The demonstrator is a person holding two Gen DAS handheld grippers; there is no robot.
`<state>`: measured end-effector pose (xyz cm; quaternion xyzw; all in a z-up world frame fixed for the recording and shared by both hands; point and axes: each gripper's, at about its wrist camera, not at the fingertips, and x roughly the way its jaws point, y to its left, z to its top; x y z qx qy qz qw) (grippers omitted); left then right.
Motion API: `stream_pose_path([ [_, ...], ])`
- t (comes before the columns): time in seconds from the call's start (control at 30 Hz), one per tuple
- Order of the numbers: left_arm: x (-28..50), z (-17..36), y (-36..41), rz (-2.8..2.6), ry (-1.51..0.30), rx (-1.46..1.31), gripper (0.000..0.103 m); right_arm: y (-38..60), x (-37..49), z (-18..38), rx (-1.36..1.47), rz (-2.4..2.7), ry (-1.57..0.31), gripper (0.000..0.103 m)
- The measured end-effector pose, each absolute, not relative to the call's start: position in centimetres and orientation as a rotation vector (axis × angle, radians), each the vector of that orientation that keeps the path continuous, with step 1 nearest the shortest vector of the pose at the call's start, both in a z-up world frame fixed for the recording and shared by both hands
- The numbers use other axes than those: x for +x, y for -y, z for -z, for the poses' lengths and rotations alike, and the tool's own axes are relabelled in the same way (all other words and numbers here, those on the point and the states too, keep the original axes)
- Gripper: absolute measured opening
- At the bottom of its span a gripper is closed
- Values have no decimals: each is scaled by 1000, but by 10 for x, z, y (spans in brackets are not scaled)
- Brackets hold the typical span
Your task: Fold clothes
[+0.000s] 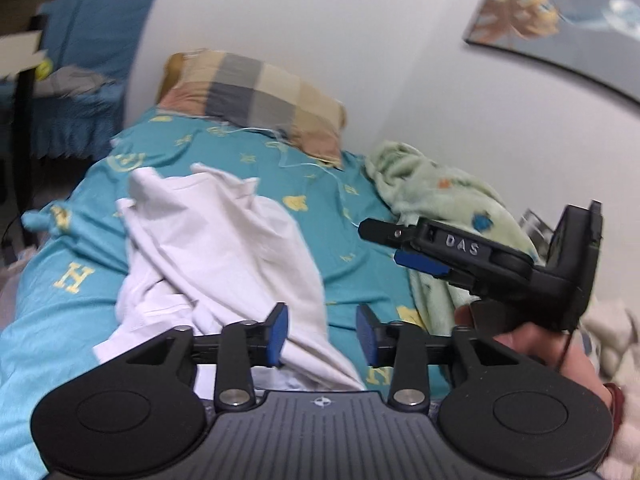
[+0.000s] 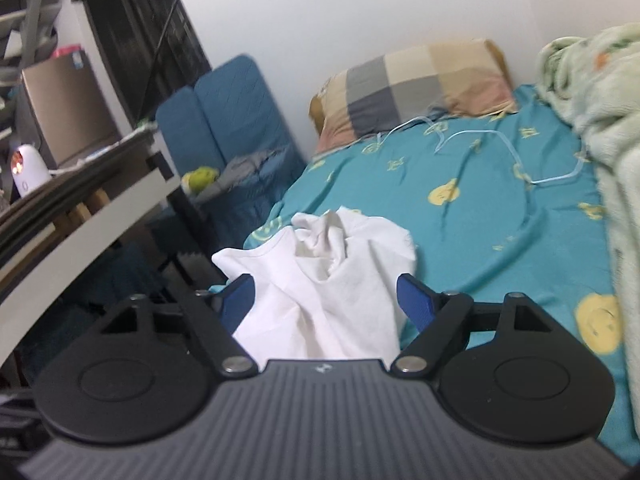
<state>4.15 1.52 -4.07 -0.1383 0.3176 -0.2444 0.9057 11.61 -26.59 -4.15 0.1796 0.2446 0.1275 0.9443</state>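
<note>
A crumpled white garment (image 1: 224, 248) lies on the teal bed sheet (image 1: 80, 240). My left gripper (image 1: 322, 334) is open just above its near edge, with cloth under the left finger and nothing held. My right gripper (image 1: 384, 240) shows in the left wrist view to the right, held by a hand above the sheet. In the right wrist view the garment (image 2: 332, 292) lies bunched between and under the open fingers of my right gripper (image 2: 326, 304), not clamped.
A checked pillow (image 1: 256, 96) lies at the head of the bed against the white wall. A pale green blanket (image 1: 440, 200) is heaped along the bed's right side. A thin white cable (image 2: 500, 148) lies on the sheet. A blue chair (image 2: 232, 120) and a desk (image 2: 80, 208) stand left of the bed.
</note>
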Motion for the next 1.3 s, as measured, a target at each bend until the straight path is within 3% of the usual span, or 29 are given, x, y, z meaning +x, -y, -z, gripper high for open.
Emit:
stream_pose_path([
  [0.2, 78, 48, -41, 332, -714, -368, 48, 232, 176, 65, 285, -335, -602, 75],
  [0.5, 99, 53, -63, 200, -693, -360, 48, 177, 174, 103, 200, -589, -728, 71],
  [0.57, 100, 54, -63, 195, -695, -355, 49, 171, 173, 106, 157, -591, -741, 63],
  [0.7, 102, 57, -63, 184, -697, -346, 49, 166, 171, 109, 70, -540, -760, 13],
  [0.73, 102, 57, -63, 181, -698, -344, 50, 165, 171, 110, 49, -527, -764, 10],
  [1.07, 97, 64, -57, 173, -736, -354, 51, 245, 156, 59, 230, -248, -568, 5],
  [1.3, 86, 63, -37, 216, -737, -271, 52, 356, 162, 97, 578, 141, -619, 5],
])
